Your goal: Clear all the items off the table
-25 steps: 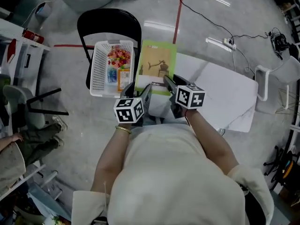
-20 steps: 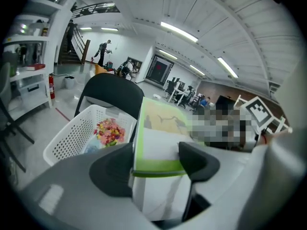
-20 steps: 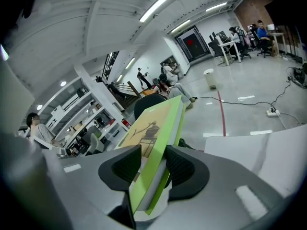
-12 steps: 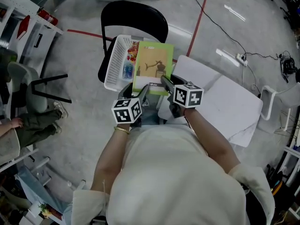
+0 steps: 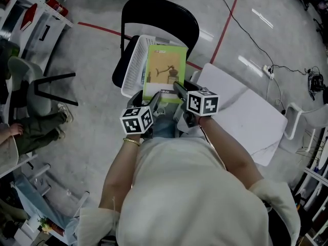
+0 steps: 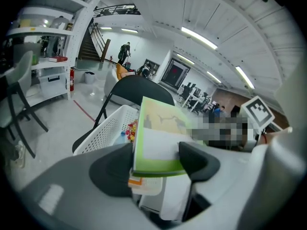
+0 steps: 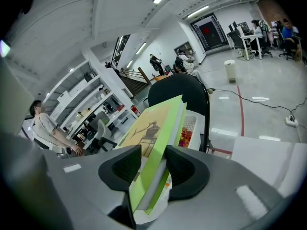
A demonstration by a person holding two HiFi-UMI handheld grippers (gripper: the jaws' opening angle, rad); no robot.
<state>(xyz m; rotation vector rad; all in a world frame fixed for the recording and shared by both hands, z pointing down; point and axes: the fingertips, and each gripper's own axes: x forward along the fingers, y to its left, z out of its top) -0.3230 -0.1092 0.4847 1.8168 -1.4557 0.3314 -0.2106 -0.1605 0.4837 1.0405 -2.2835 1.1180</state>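
- Head view shows the green book [image 5: 165, 70] up in the air, right over the white basket [image 5: 131, 68] that sits on the black chair [image 5: 159, 14]. It is off the white table [image 5: 246, 117].
- Left gripper [image 6: 156, 157] has its jaws far apart, and the near end of the book fills the gap, with both pads against it. Some thin white papers [image 6: 144, 183] sit under the book in the same grip.
- Right gripper [image 7: 152, 164] has its jaws close together. They pinch the book by its thin side, one pad on the cover and one on the back.
- I think the book is stiff and flat, not heavy, and it will not break.
- Its cover looks smooth, so it could slip. The loose papers could slide out too.
- The near end is a good place to hold, one gripper at each side, so the far end does not droop much.
- It looks ready to go down flat on top of the basket.
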